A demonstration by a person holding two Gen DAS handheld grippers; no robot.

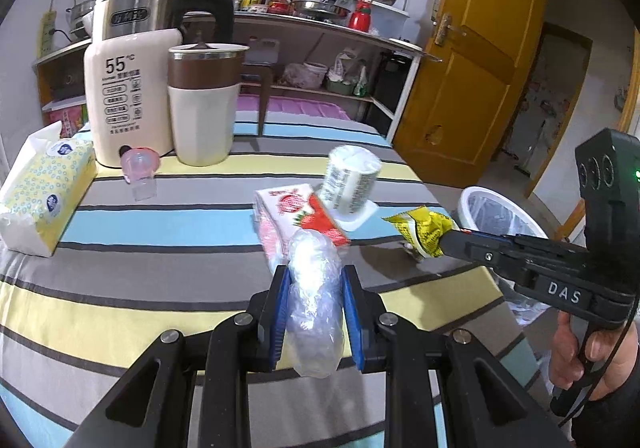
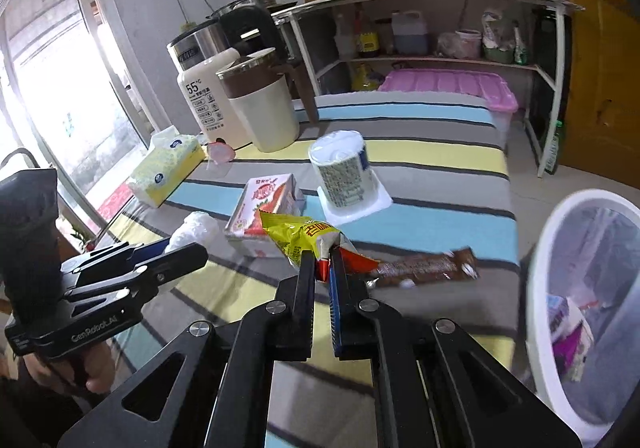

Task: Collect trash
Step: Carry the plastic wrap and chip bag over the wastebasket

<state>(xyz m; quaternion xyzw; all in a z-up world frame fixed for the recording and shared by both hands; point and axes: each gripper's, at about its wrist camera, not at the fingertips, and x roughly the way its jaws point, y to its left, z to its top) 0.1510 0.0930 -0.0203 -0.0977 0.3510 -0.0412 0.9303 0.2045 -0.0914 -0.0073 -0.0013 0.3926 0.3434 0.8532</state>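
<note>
My left gripper [image 1: 314, 276] is shut on a crumpled clear plastic bag [image 1: 314, 300], held above the striped table; it also shows in the right wrist view [image 2: 180, 244]. My right gripper [image 2: 323, 256] is shut on a yellow snack wrapper [image 2: 298, 238], seen from the left wrist view [image 1: 420, 226] near the table's right edge. On the table lie a strawberry drink carton [image 1: 296, 214], an upturned white yogurt cup [image 1: 350, 178] and a brown wrapper [image 2: 424, 268]. A white trash bin [image 2: 580, 288] with a liner stands off the table's right edge.
A kettle [image 1: 128, 88], a brown-and-white mug [image 1: 204, 104], a pink lid [image 1: 140, 164] and a tissue pack [image 1: 44, 188] stand at the table's back left. A shelf with kitchenware [image 1: 320, 48] is behind. A yellow door [image 1: 472, 60] is at right.
</note>
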